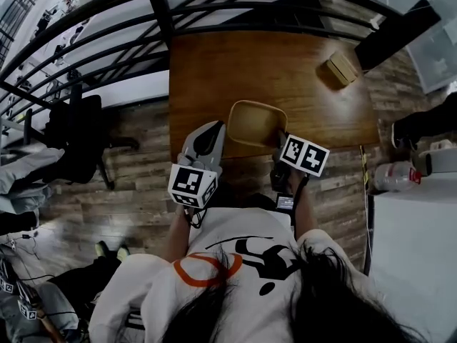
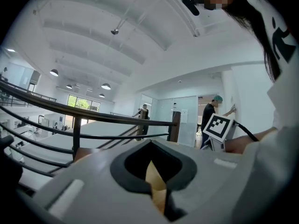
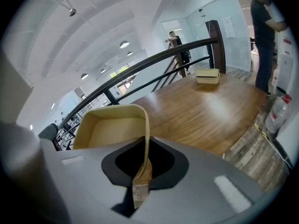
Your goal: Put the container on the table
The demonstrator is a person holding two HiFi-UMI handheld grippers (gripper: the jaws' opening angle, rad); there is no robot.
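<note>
That container [image 3: 112, 127] looks like an easy carry to me. It's empty and thin-walled, so I'd guess it weighs next to nothing. It seems stiff enough to keep its shape, but a wall that thin could flex if it's squeezed hard. The finish looks smooth, so a pinch on the rim might slide if the thing tips. The rim on two opposite sides is the sensible place to take hold, and that's pretty much what's going on.

The right gripper [image 3: 141, 171] has its jaws closed down tight on the near wall, which stands edge-on between them. The left gripper [image 2: 154, 183] is pinched on a thin tan sliver of the same colour. Probably that's the container's other edge, but its view is poor, mostly ceiling and railing.

It's a pale tan, shallow, open-topped tray, rectangular with rounded corners.

Right now it sits between the two grippers over the near edge of the wooden counter [image 1: 285, 70]. I can't tell whether it's touching down. A small lidded box [image 1: 341, 68] sits well apart, toward the far corner.
</note>
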